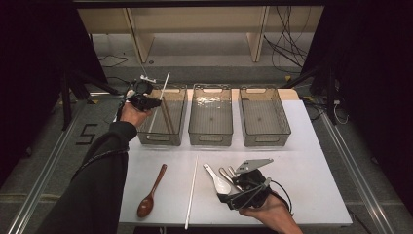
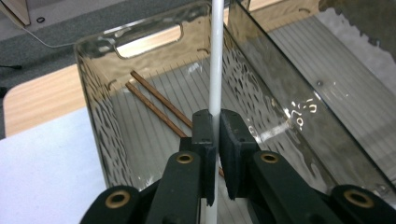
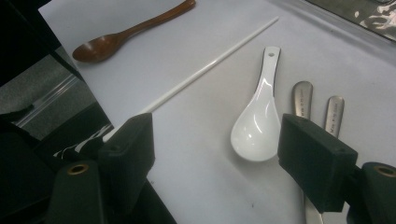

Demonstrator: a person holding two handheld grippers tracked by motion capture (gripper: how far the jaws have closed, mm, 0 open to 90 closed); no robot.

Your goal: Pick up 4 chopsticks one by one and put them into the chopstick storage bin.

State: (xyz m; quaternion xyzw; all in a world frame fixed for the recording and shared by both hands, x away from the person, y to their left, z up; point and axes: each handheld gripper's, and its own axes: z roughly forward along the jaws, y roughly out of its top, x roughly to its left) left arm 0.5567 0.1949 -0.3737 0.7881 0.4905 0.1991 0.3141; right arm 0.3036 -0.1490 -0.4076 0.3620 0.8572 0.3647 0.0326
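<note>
Your left gripper (image 2: 212, 140) had its jaws clamped on a white chopstick (image 2: 215, 60), which ran up between them and stood steeply over the left bin (image 1: 144, 130). In the high view that chopstick (image 1: 159, 100) slanted from the bin's floor up past its far rim, with your left hand (image 1: 132, 113) at the bin's outer corner. Two brown chopsticks (image 2: 156, 101) lay side by side on the ribbed bottom of that bin. The middle bin (image 1: 211, 138) and the right bin (image 1: 287, 127) stood in a row beside it on the counter (image 1: 311, 165).

Your right gripper (image 3: 215, 154) rested low at the near edge of the counter, its jaws spread wide with nothing between them. Just ahead of it lay a white ceramic spoon (image 3: 259, 123), bowl up, and beside that two metal handles (image 3: 317, 105), close together. A second white chopstick (image 3: 210, 67) lay flat on the counter, between the ceramic spoon and a brown wooden spoon (image 3: 121, 37).
</note>
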